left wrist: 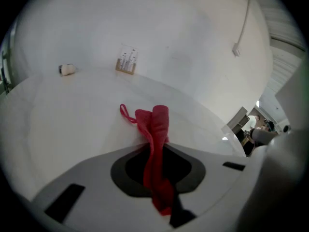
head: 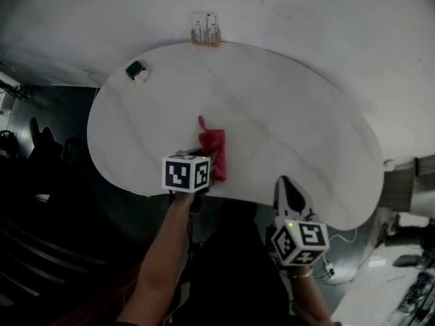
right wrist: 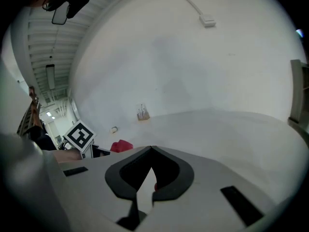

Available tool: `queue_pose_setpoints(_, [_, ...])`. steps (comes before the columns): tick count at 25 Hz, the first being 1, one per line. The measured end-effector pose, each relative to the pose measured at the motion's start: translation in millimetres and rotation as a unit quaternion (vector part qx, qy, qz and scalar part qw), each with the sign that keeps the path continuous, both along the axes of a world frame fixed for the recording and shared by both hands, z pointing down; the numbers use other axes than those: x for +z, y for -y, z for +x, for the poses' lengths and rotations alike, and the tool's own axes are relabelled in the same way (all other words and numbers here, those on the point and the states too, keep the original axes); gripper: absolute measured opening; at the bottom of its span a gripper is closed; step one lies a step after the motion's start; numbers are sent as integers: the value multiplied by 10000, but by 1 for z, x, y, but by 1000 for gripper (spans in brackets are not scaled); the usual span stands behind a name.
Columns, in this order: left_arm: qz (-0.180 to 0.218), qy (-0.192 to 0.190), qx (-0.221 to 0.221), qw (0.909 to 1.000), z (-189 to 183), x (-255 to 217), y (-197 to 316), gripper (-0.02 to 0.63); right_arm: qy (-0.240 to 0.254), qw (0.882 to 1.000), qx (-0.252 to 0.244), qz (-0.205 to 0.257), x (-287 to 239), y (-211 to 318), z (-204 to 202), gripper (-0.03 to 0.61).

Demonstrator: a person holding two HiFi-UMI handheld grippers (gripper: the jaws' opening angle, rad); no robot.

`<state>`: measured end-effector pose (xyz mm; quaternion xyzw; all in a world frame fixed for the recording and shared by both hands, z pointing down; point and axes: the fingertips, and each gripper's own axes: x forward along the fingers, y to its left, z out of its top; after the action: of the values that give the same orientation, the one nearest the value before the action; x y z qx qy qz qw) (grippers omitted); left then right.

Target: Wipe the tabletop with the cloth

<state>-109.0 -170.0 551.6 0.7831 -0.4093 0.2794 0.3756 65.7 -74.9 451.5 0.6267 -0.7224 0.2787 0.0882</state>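
Against wall [head: 306, 19], perhaps marbled tabletop [head: 285, 128], cloth [head: 215, 148]

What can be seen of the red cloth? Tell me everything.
The red cloth is soft fabric bunched into a long, narrow fold, with a thin loop at its far end. The left claw is shut on its near part. The rest lies on the white tabletop, near the front edge. The right claw does not touch it.

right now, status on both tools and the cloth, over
Left tool shut on red cloth, cloth lying on tabletop near front edge. Right tool shut, empty. Stand and small object at far edge, out of the way.
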Motion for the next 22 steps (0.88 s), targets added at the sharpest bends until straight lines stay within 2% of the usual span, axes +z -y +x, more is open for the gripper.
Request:
queue_pose_setpoints(7, [7,24,-870,9962,-85,-3,-4,43,-43,9999,-165,22,-4,-7,-26,2])
queue_pose_setpoints(12, [99,99,-1246,9921,-107,-14,-10,43,-119,9999,41,-54,-3,-30,-15,2])
queue_pose_setpoints(14, [170,-5,-1145,9933,-96,-23,-14,43,-185,9997,142,-27,-3,-36,-4,3])
queue_pose_setpoints(16, [228,-117,-863,9959,-72,-32,-20,43,-204,9993,309,-7,-4,-44,10,2])
queue_pose_setpoints(22, [47,-643,149,9978,38,-42,-52,43,-186,9972,724,3,-9,-71,53,2])
